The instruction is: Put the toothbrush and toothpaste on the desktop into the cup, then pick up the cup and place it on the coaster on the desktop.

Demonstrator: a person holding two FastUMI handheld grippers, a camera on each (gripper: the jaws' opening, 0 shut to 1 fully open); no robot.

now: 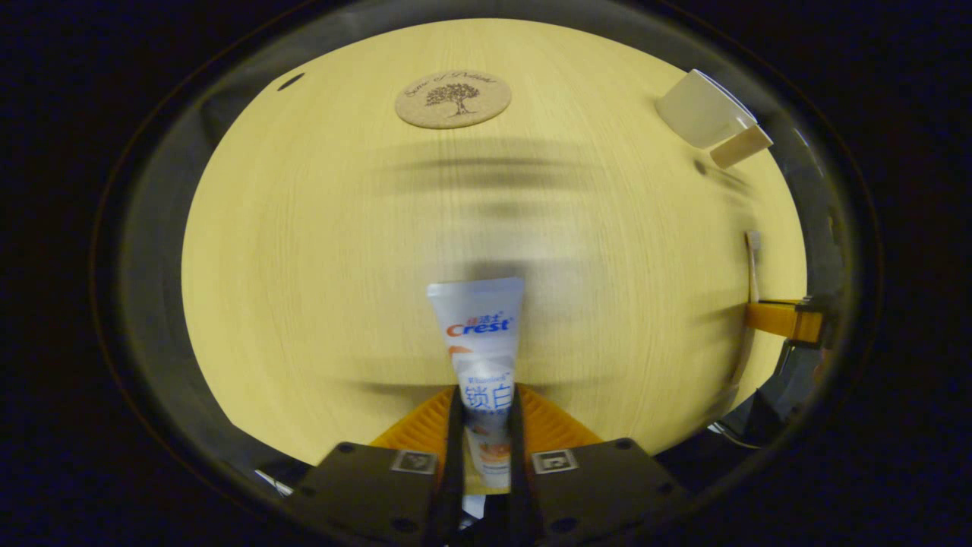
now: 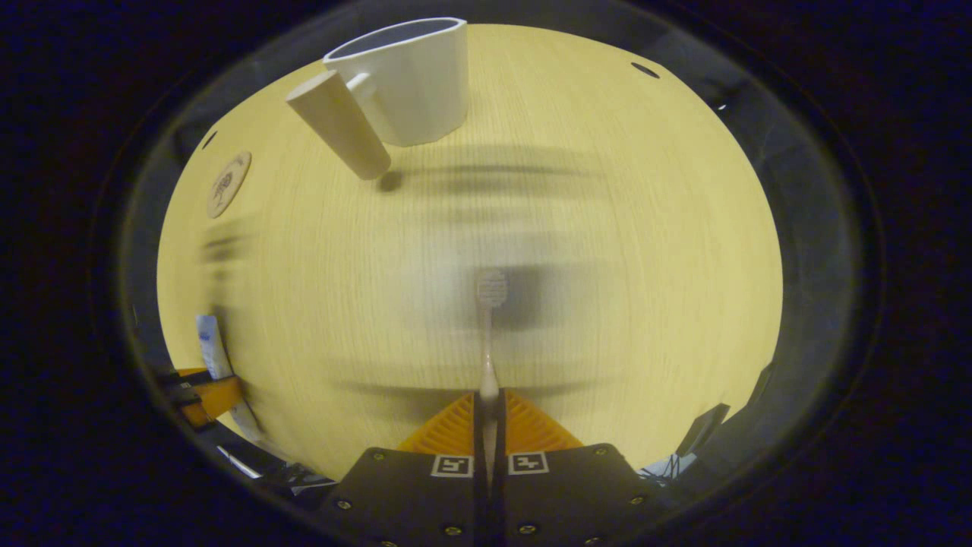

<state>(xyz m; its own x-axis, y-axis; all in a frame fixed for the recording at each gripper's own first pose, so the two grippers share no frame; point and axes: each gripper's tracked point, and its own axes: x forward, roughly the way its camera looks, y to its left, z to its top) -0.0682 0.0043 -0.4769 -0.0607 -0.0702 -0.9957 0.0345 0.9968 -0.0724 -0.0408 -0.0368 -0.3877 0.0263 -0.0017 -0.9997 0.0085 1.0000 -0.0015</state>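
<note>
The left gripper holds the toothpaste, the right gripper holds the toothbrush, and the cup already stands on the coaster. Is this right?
Not quite: the cup stands on the bare table, apart from the coaster, as the right gripper view shows. The rest is correct.

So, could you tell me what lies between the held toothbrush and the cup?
Only bare desktop lies between the toothbrush and the cup, as the right gripper view shows.

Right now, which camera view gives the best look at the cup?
The right gripper view: the cup stands large at the top, showing its open rim, side wall and wooden handle. In the left gripper view the cup is small at the upper right edge and distorted, with less of its opening visible.
</note>
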